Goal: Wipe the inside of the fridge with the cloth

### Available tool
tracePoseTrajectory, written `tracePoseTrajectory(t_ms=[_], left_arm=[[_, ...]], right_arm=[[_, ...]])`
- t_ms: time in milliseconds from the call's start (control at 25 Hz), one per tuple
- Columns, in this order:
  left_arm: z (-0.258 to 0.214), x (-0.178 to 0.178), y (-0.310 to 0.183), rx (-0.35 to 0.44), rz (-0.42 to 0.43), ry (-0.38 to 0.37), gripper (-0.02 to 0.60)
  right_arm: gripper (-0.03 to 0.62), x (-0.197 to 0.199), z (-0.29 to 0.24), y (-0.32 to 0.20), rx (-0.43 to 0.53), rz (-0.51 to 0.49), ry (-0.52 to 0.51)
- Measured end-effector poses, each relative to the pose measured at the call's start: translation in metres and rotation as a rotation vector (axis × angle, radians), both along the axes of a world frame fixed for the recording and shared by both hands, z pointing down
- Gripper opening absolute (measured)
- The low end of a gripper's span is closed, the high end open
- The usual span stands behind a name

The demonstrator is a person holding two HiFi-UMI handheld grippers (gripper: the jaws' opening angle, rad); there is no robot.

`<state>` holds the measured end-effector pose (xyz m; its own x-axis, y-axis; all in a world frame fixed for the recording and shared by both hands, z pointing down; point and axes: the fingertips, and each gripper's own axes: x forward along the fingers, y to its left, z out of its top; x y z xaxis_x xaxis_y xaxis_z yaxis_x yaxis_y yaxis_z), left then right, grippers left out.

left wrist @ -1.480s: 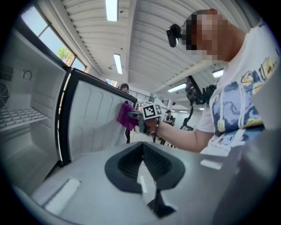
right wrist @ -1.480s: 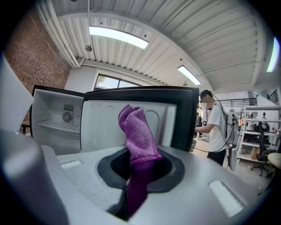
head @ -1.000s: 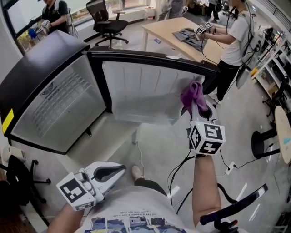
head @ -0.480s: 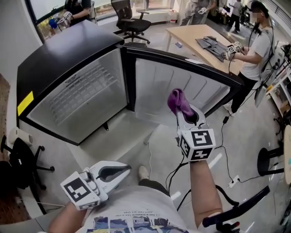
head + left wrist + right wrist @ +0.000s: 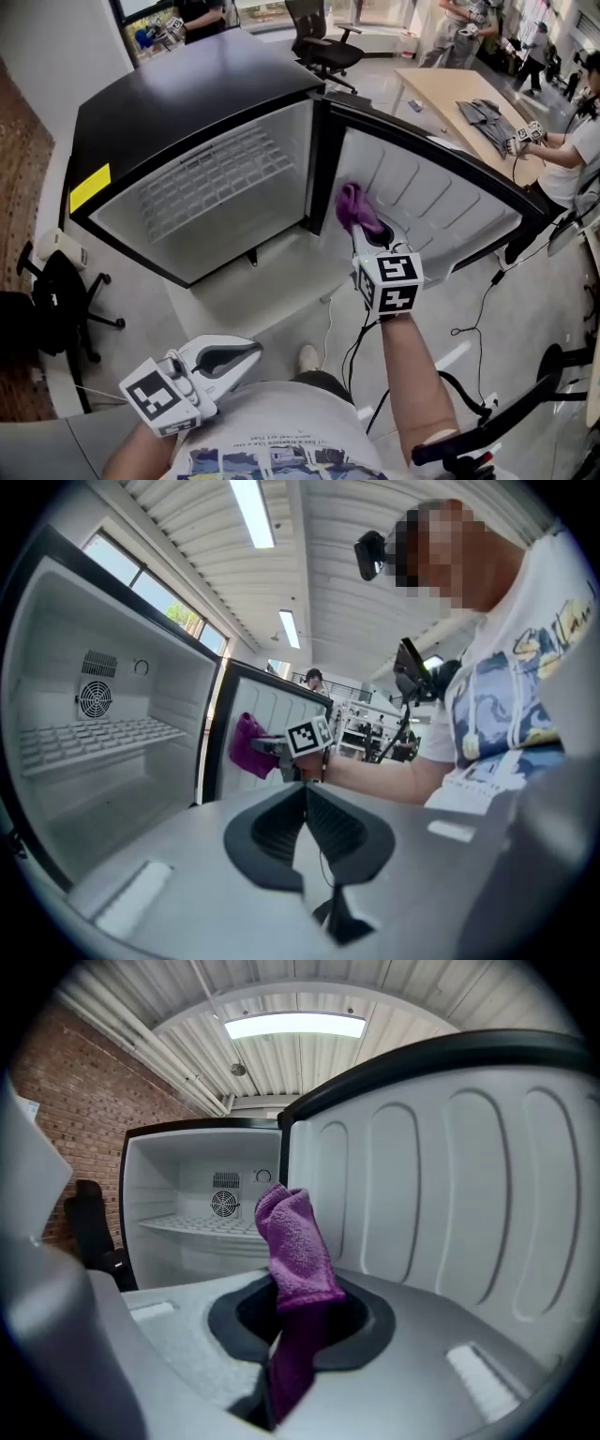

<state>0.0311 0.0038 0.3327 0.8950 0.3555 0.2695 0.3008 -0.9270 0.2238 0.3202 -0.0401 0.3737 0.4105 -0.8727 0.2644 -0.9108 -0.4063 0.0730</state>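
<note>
The black fridge stands open, its white inside holding a wire shelf and a fan. Its door swings out to the right, ribbed inner panel showing. My right gripper is shut on the purple cloth, which sticks up from the jaws in front of the door's hinge side, just right of the opening. In the right gripper view the cloth is upright and touches nothing. My left gripper hangs low by my waist, shut and holding nothing.
A yellow sticker marks the fridge's left edge. A black office chair and a wooden table with clothing stand behind the fridge. Another dark chair is at the left. A white cable crosses the floor below the door.
My right gripper has carried the cloth leftward along the door's inner panel, from its outer end to the hinge side by the opening. The left gripper has stayed put.
</note>
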Motion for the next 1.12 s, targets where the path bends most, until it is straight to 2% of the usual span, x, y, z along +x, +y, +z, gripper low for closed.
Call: tracePoseTrajectory(t_ms=[160, 320, 760, 1120], left_arm=[[-0.001, 0.0, -0.005, 0.007, -0.024, 0.003, 0.005], [0.0, 0.007, 0.0, 0.01, -0.013, 0.002, 0.005], [-0.003, 0.045, 0.024, 0.023, 0.123, 0.022, 0.004], [-0.001, 0.058, 0.057, 0.023, 0.251, 0.013, 0.003]], right_arm=[[0.055, 0.006, 0.017, -0.008, -0.025, -0.002, -0.002], [0.055, 0.014, 0.02, 0.007, -0.03, 0.024, 0.005], [0.055, 0.05, 0.02, 0.088, -0.039, 0.192, 0.034], [0.055, 0.068, 0.019, 0.172, -0.051, 0.365, 0.04]])
